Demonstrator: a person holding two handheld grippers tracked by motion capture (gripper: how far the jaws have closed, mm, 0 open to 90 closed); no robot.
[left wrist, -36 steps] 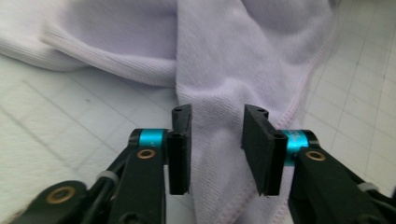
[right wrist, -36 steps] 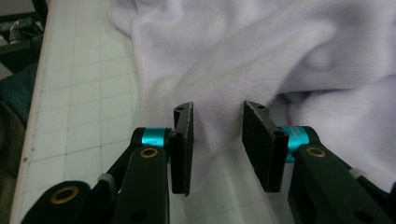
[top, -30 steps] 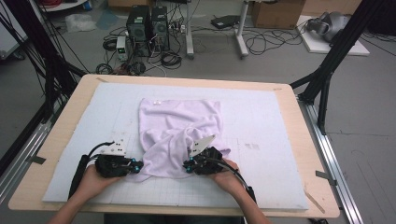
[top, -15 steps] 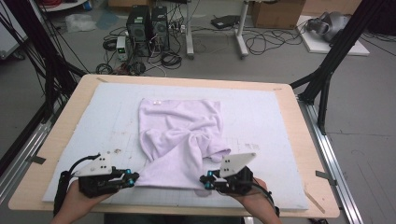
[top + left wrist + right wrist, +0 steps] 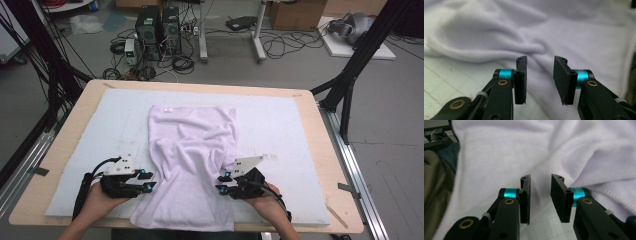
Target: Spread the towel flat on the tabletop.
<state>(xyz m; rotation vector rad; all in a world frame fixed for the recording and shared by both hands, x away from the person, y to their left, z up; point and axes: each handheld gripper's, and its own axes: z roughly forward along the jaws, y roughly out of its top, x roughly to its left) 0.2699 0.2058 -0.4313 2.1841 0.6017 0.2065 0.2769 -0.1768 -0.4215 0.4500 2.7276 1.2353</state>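
the pale lilac knit garment (image 5: 192,160), prob a t-shirt or thin sweater, lies w/ its long axis running from the far side of the white foam mat (image 5: 285,125) toward the near edge, where its hem spills to the mat's near edge, centre-left. it sits btwn the two grippers: left gripper (image 5: 146,181) just beside the garment's left edge near the near-left part of the mat, right gripper (image 5: 223,183) at its right edge, both pointing inward at the cloth. neither is clearly nearer; they flank it about evenly.

left gripper view: left gripper (image 5: 540,77) has just been opening, pads spread w/ a clear gap, nothing pinched; the garment (image 5: 564,37) lies beyond and under the jaws, stitched hem running past the tips. right gripper view: right gripper (image 5: 540,196) likewise just been opening, pads apart, no cloth btwn them; garment (image 5: 499,157) fills the space ahead, a fold edge at the right.

cloth is rumpled mid-body, w/ a deep crease running diagonally; near half looks flatter. my guess: next move is a fresh grab on the side edges, so each gripper needs to go inward and down onto its own edge.

surface: foam mat on a light wooden table (image 5: 320,150). room: grey floor w/ pc towers (image 5: 157,25), tangled cables (image 5: 280,47), black frame struts (image 5: 350,80) at the sides.
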